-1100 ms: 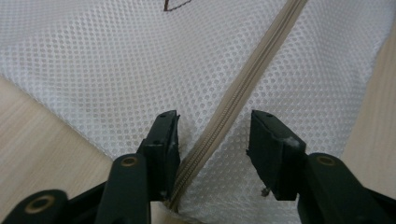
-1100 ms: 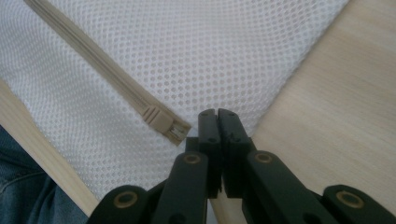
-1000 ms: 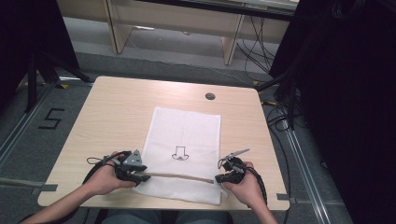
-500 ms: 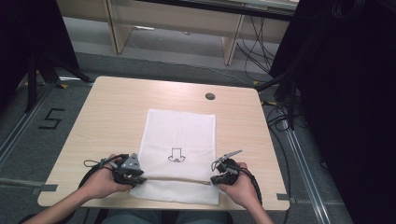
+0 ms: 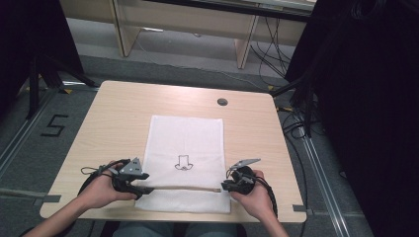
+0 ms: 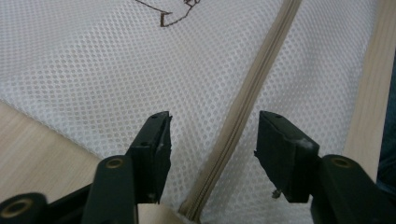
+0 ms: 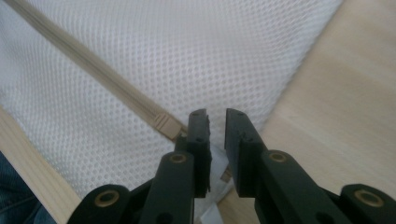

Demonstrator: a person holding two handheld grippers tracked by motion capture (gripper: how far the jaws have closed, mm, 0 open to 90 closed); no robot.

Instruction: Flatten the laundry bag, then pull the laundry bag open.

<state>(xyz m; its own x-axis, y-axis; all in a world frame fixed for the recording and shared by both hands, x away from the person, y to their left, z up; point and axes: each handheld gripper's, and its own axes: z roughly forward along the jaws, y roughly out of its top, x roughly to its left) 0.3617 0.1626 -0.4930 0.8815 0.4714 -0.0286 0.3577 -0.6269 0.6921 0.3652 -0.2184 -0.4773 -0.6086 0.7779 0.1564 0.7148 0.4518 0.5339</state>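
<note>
So, tabletop (image 5: 123,113): mesh bag (image 5: 185,143) flat, near-centre.
Zipper (image 5: 183,188): runs left-right near the front edge; looks zipped, step ending.
Left tool (image 5: 143,186): just opened wide, astride zipper.
Right tool (image 5: 223,186): just parting slightly at the pull end, gripping nothing; next, back both off.

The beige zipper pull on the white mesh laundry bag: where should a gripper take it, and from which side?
Probably at the small beige zipper pull at the zipper's right end, near the white mesh laundry bag's right edge. Come in low from the table's right side, where the right gripper sits, since the pull lies flat on the mesh and only its end offers a pinchable tab.
</note>
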